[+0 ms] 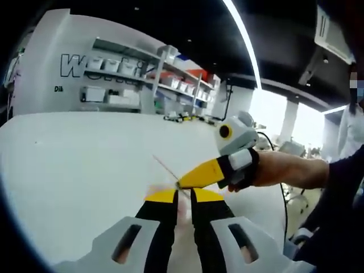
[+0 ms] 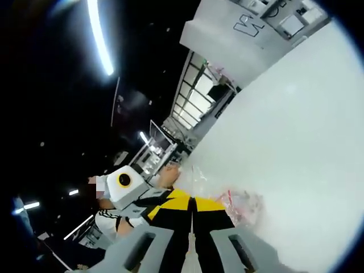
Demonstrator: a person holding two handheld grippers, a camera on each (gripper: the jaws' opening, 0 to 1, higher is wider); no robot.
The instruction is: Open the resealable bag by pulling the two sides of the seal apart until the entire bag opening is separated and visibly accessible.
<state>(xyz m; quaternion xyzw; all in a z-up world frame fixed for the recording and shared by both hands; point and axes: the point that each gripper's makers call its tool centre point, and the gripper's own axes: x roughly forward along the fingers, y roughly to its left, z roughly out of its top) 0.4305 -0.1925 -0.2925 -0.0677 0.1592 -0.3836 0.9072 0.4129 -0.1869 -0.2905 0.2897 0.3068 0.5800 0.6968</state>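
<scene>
White desk (image 1: 85, 170) below — left hand-held gripper (image 1: 181, 196) and right hand-held gripper (image 1: 187, 181), at 3 o'clock, both clamp the bag (image 2: 242, 207) seal; next, pull apart.

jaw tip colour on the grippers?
Yellow tips on black jaws, clearest in the left gripper view: left gripper and right gripper both show it.

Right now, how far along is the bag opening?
Done: both grippers have closed on the clear bag, the left gripper and right gripper pinching at nearly the same spot above the white table. In hand: the pull apart is only starting. Left: no open mouth shows yet, so separating the seal remains.
</scene>
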